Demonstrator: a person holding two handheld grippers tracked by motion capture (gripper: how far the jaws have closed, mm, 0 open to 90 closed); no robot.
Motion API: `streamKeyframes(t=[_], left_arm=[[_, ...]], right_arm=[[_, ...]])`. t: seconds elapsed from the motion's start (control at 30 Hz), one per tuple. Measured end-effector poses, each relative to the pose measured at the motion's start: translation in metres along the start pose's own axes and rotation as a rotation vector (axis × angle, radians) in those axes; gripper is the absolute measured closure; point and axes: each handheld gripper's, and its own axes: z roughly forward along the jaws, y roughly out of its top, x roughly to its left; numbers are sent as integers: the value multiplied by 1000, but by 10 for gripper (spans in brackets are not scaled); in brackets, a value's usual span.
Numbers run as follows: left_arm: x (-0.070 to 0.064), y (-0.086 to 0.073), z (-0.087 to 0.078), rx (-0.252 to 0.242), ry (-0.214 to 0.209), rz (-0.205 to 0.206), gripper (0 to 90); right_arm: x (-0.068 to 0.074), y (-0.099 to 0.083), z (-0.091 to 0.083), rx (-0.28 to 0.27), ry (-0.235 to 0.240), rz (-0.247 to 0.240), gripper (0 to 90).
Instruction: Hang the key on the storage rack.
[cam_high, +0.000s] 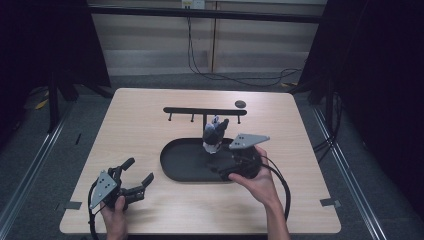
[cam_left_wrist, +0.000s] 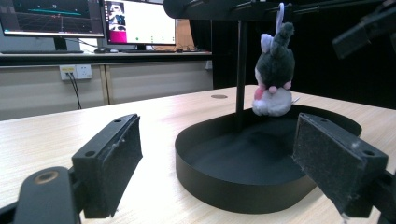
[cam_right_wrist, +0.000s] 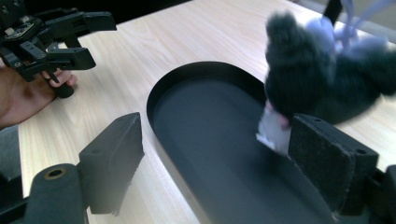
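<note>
A grey and white plush bunny (cam_high: 215, 134) with pink spots hangs by a lavender loop from the black hook rack (cam_high: 205, 111), just above the far end of the black oval tray (cam_high: 172, 162). In the left gripper view the bunny (cam_left_wrist: 275, 79) dangles beside the rack's post (cam_left_wrist: 241, 70). My right gripper (cam_high: 222, 155) is open over the tray's right end. Its jaws stand wide in its own view (cam_right_wrist: 215, 149), with the blurred bunny (cam_right_wrist: 317, 79) just beyond the right jaw. My left gripper (cam_high: 139, 171) rests open near the table's front left corner, facing the tray (cam_left_wrist: 210, 186).
A small black disc (cam_high: 240, 104) lies behind the rack at the table's back edge. Bare wood lies left of the tray and along the front. Monitors (cam_left_wrist: 140, 21) stand on a desk beyond the table. Dark curtains flank both sides.
</note>
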Motion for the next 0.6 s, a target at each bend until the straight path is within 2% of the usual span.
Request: streamKeyframes(t=[0.1, 0.13, 0.23, 0.27, 0.3, 0.33, 0.37, 0.43, 0.57, 0.6], left_arm=[[0, 0, 0, 0, 0, 0, 152], [0, 0, 0, 0, 0, 0, 152], [0, 0, 0, 0, 0, 0, 152], [0, 0, 0, 0, 0, -1, 152], [0, 0, 0, 0, 0, 0, 152], [0, 0, 0, 0, 0, 0, 152], [0, 0, 0, 0, 0, -1, 153], [0, 0, 0, 0, 0, -1, 152], [0, 0, 0, 0, 0, 0, 152], [0, 0, 0, 0, 0, 0, 153]], right_arm=[[3, -18, -4, -67, -27, 31, 139], [3, -18, -4, -67, -27, 31, 139], [0, -43, -6, -131, -84, 86, 139], [0, -43, -6, -131, -84, 86, 139], [-2, -54, -8, -156, -128, 116, 140], [-2, -54, -8, -156, -128, 116, 140], [-2, -65, -10, -197, -191, 111, 138], [0, -76, -11, -237, -265, 112, 139], [3, -100, -9, -330, -407, 147, 144], [4, -105, -8, -352, -438, 141, 149]])
